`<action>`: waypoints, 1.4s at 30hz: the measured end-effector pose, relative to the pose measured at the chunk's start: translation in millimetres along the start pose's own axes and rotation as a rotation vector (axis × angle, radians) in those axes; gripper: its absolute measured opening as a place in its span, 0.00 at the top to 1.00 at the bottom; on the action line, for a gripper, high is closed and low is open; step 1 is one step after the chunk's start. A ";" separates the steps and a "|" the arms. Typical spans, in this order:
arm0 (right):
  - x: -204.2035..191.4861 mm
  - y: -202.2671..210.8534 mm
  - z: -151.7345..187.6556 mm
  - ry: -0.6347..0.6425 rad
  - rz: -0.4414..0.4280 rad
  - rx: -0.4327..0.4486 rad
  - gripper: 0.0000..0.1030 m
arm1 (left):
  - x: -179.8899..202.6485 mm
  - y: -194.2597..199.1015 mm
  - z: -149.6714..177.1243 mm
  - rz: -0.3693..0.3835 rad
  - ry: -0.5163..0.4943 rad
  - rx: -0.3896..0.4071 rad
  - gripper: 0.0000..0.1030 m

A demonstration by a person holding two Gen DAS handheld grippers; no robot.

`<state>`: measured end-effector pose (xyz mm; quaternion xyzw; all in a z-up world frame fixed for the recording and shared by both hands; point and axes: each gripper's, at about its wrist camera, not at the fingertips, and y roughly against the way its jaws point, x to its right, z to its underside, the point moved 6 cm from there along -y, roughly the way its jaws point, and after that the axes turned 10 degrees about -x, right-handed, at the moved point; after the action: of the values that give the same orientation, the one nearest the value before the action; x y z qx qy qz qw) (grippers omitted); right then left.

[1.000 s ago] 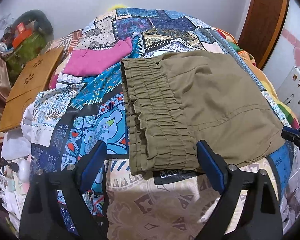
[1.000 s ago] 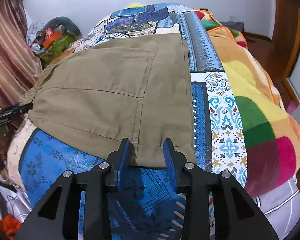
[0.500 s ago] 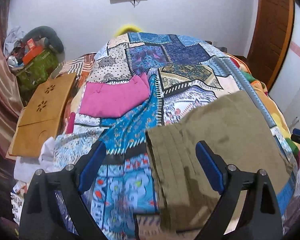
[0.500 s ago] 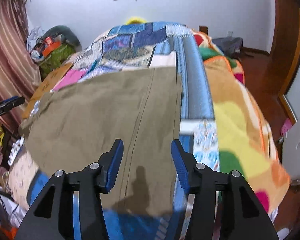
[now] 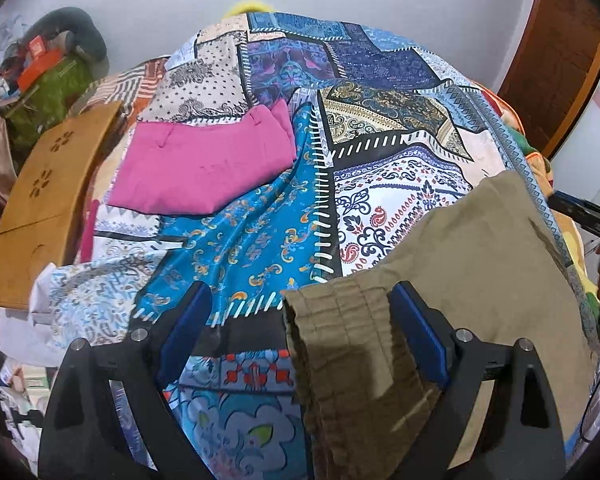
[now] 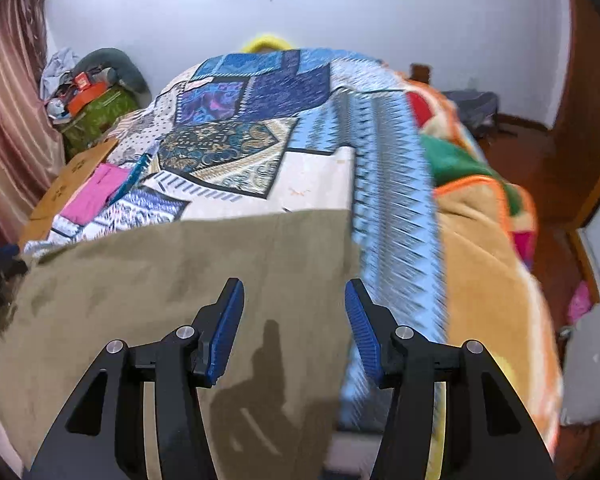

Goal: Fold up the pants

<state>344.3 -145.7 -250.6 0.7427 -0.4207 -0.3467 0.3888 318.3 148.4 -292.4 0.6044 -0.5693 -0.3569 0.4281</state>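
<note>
**Operator:** Olive-brown cloth: the pants (image 5: 472, 264) lie folded on the patchwork bedspread (image 5: 260, 236), at the near end of the bed, their gathered waistband (image 5: 340, 344) towards my left side.

**Inspector:** State of the left gripper?

**Operator:** My left gripper (image 5: 300, 324) hangs over the waistband corner with its jaws spread wide. The waistband sits between the blue pads (image 5: 420, 336) in the picture, but neither pad presses on it. Nothing is held.

**Inspector:** And the right?

**Operator:** My right gripper (image 6: 294, 320) is above the far side of the pants (image 6: 172, 280), close to their right edge. Its jaws are parted to a middling gap and grasp nothing; the cloth lies flat beneath them. This view is blurred, so I cannot tell finer detail.

**Inspector:** Other items on the bed?

**Operator:** A pink garment (image 5: 204, 168) lies folded further up the bedspread, well apart from the pants. A wooden board (image 5: 48, 200) leans at the bed's left side. An orange, green and red blanket (image 6: 484, 248) runs along the right side, beside the bedspread (image 6: 240, 152).
</note>
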 end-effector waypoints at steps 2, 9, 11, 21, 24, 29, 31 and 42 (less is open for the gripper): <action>-7.3 -16.1 -14.3 0.039 -0.007 -0.005 0.53 | -2.0 -5.4 -0.4 0.021 0.017 -0.007 0.10; 11.3 -79.4 -35.4 0.029 0.064 -0.104 0.53 | -6.9 -12.8 2.0 0.000 0.043 0.029 0.09; 12.9 -81.7 -33.1 0.027 0.046 -0.090 0.56 | -6.7 -10.8 2.8 -0.064 0.034 0.054 0.10; 9.2 -81.0 -29.9 0.033 0.130 -0.106 0.62 | -17.3 -11.8 4.5 -0.017 0.103 0.014 0.10; 4.8 -70.5 -34.9 0.050 0.163 -0.132 0.61 | -15.4 -0.1 2.3 -0.006 0.104 0.001 0.11; -25.0 -36.0 -41.5 0.075 0.038 -0.089 0.55 | 8.5 30.2 -13.6 -0.038 -0.012 0.070 0.11; -46.6 -27.6 -42.2 0.098 -0.041 -0.083 0.50 | 25.3 34.2 -19.8 0.000 -0.063 0.064 0.11; -136.2 -78.6 -8.9 0.284 -0.151 -0.275 0.42 | 62.6 -42.4 -22.0 -0.018 -0.167 -0.135 0.19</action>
<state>324.5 5.7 -289.3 0.7534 -0.2538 -0.3209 0.5148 360.8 88.1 -319.8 0.5474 -0.5723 -0.4473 0.4157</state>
